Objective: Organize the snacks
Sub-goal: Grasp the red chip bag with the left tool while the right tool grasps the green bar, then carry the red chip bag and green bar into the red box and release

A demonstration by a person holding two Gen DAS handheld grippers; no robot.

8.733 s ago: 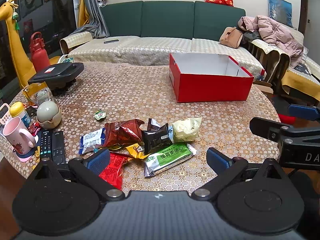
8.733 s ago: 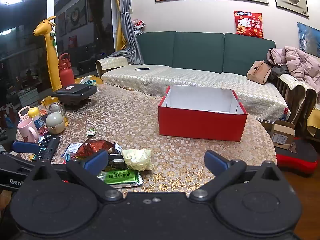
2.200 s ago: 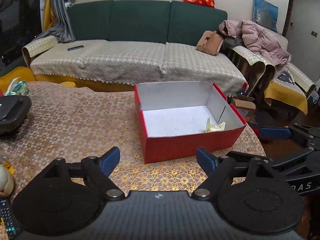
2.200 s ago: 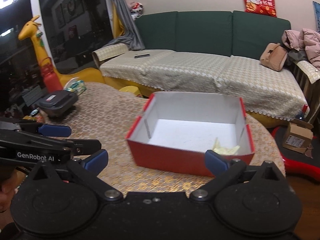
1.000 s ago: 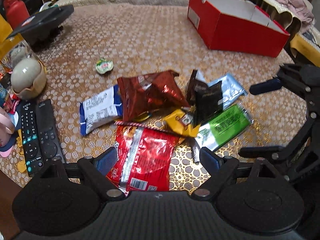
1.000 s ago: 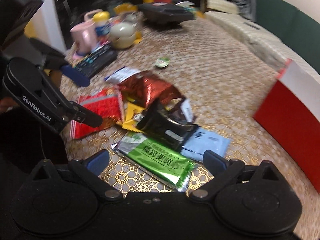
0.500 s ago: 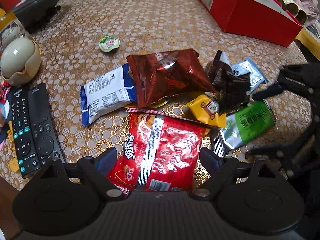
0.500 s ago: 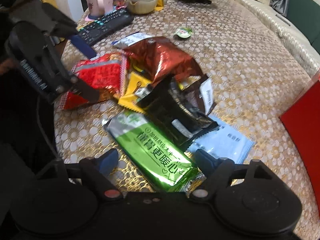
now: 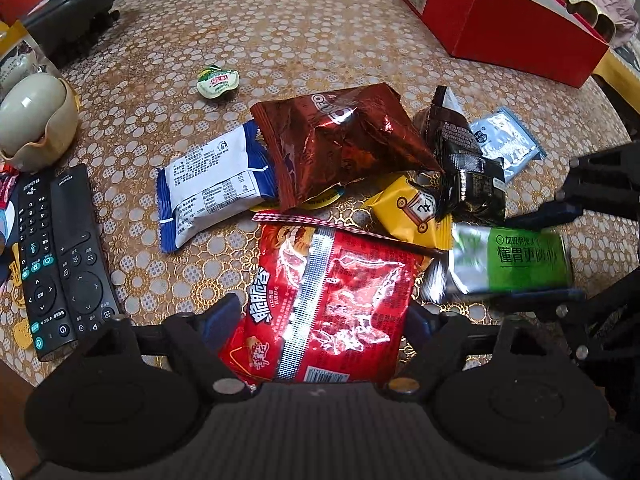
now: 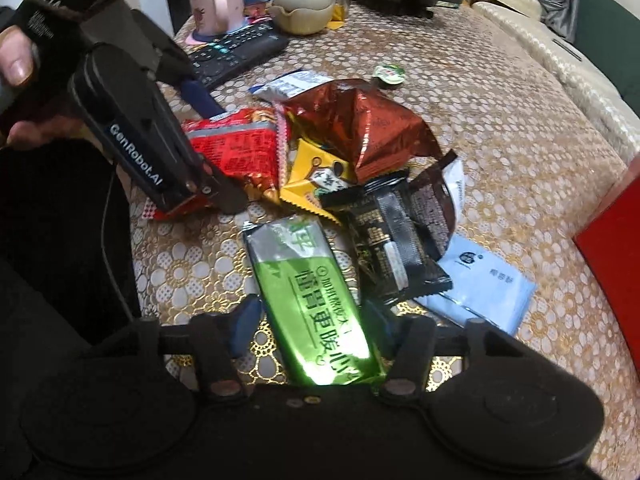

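A heap of snack packets lies on the patterned tablecloth. My left gripper (image 9: 320,318) points down over the red packet (image 9: 332,292); its jaws are closing with that packet between them, and the pads stand at its two long edges without pressing. My right gripper (image 10: 310,320) is closing on the green packet (image 10: 316,304), whose sides bulge between the pads. Behind these lie a dark red foil bag (image 9: 336,136), a blue-and-white packet (image 9: 212,184), a yellow packet (image 9: 412,208), a black packet (image 9: 468,168) and a pale blue sachet (image 9: 504,140). The red box (image 9: 500,12) stands at the far right.
Two black remotes (image 9: 56,252) lie at the left edge beside a round beige pot (image 9: 36,116). A small green-lidded cup (image 9: 218,82) sits apart behind the heap. A pink mug (image 10: 216,0) and a black appliance (image 9: 80,8) stand at the far left. A hand (image 10: 16,64) holds the left gripper.
Both grippers have sunk closer to the heap. The right jaws have narrowed from wide open onto the green packet. The left jaws have closed in slightly around the red packet.
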